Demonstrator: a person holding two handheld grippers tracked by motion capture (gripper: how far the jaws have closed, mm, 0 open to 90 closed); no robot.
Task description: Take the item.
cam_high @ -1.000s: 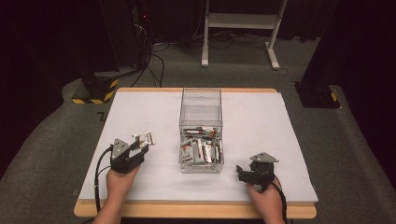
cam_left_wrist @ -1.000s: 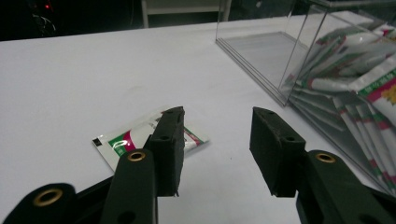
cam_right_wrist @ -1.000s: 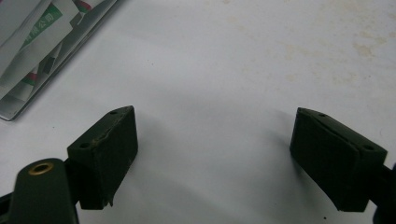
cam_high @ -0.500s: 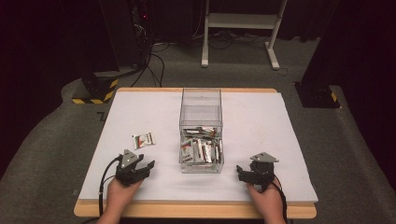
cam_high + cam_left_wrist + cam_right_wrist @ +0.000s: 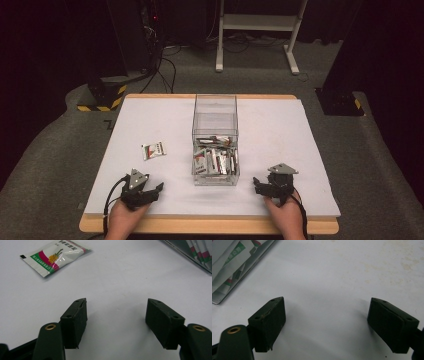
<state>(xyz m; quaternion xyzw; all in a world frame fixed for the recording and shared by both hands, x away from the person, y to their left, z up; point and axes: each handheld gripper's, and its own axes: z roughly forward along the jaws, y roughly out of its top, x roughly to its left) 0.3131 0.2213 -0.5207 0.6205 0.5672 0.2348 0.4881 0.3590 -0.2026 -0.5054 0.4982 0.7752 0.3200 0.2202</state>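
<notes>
A clear plastic box (image 5: 215,120) stands mid-table, its near half holding several small sachets (image 5: 215,160). One white sachet (image 5: 153,150) with a red and green print lies alone on the white table cover left of the box; the left gripper view shows this sachet (image 5: 53,257) flat, beyond the jaws. My left gripper (image 5: 156,190) rests near the front edge, open and empty, its jaws pointing right toward the box. My right gripper (image 5: 256,184) sits by the box's front right corner, open and empty. The box corner (image 5: 234,267) appears at the upper left of the right gripper view.
The white cover (image 5: 280,130) spreads over a wooden table (image 5: 210,226). Beyond the table, on grey carpet, stand a white frame's legs (image 5: 255,30), dark equipment with cables (image 5: 150,45) and a yellow-black striped base (image 5: 102,97).
My left gripper let go of the single sachet, left it on the cover, and drew back toward the front edge. The right gripper has stayed put.
</notes>
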